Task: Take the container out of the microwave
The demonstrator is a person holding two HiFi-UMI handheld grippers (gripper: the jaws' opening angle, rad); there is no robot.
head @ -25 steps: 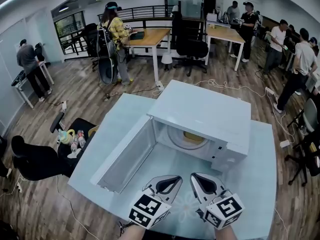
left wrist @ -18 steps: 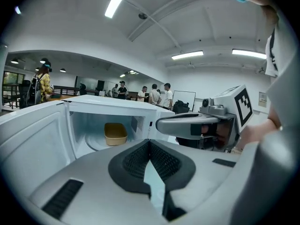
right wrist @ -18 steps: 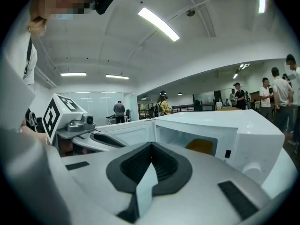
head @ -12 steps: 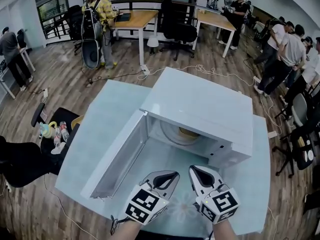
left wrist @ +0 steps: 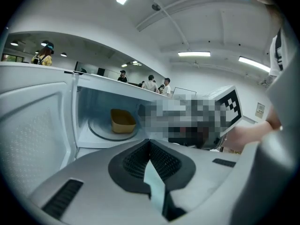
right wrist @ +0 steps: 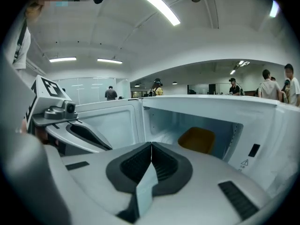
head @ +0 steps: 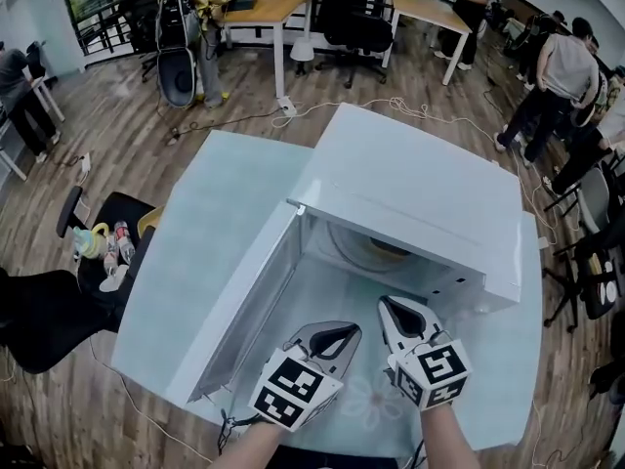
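Observation:
A white microwave [head: 420, 198] stands on the pale table [head: 205, 223] with its door [head: 244, 306] swung open to the left. Inside, a small tan container [head: 391, 249] rests on the glass turntable; it also shows in the left gripper view [left wrist: 123, 121] and the right gripper view [right wrist: 197, 139]. My left gripper [head: 352, 330] and right gripper [head: 389, 303] hover side by side just in front of the cavity, short of the container. Both are shut with nothing between their jaws [left wrist: 150, 142] [right wrist: 151, 144].
The open door flanks the left gripper on its left. A black chair [head: 59, 311] with bottles and a toy stands left of the table. Desks, office chairs, floor cables and several people fill the room behind.
Both grippers have come forward and lower toward the microwave's opening. The head view has dipped, so the microwave sits closer and larger. The jaws stay shut.

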